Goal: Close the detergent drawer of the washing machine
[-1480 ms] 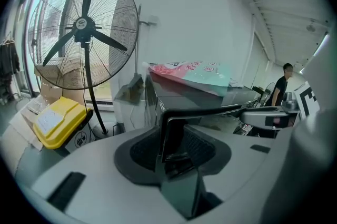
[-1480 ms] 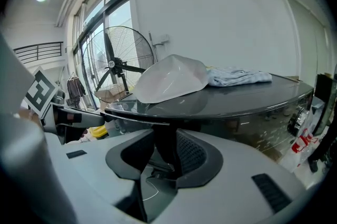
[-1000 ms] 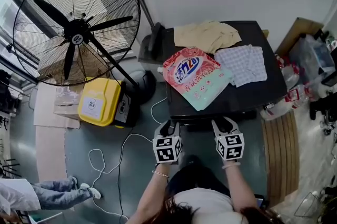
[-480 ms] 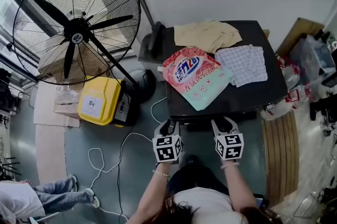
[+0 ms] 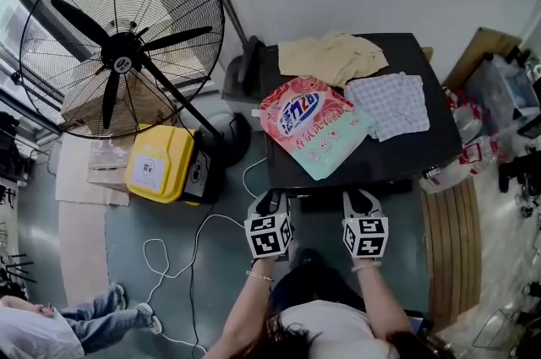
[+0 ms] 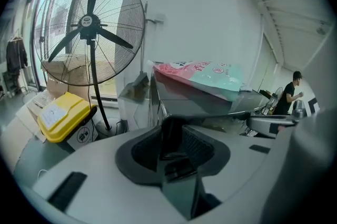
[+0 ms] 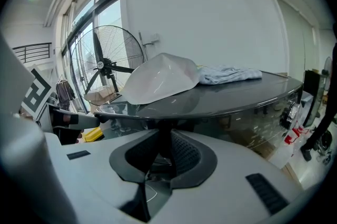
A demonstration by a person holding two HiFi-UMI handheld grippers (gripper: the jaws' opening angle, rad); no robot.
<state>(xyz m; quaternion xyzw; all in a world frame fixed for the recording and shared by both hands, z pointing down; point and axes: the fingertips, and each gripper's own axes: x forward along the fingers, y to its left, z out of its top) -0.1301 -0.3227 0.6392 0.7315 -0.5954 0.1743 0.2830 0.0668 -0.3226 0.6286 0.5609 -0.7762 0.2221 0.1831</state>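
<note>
Head view: washing machine [image 5: 423,142] seen from above, dark glossy top against the white wall. On top: pink-and-mint detergent bag [image 5: 314,122] at the near left, beige cloth [image 5: 331,55] behind it, checked cloth [image 5: 390,102] to the right, touching the bag's edge. Left gripper [image 5: 269,198] and right gripper [image 5: 360,197] both at the machine's near edge, side by side and well apart, tips pointing at the dark front face [image 5: 325,201] just under the top. Detergent drawer not separable from that dark front in any view; pulled out or pushed in cannot be told. Left gripper view: jaws closing, gap between the pads wide, only the machine's dark corner seen through it, nothing pressed. Right gripper view: jaws closing, gap narrower, only a thin dark slit left, no object made out between the pads. Left of the machine: large standing fan [image 5: 122,40], yellow box [image 5: 161,163], white cable [image 5: 190,252] looping over the grey floor.
</note>
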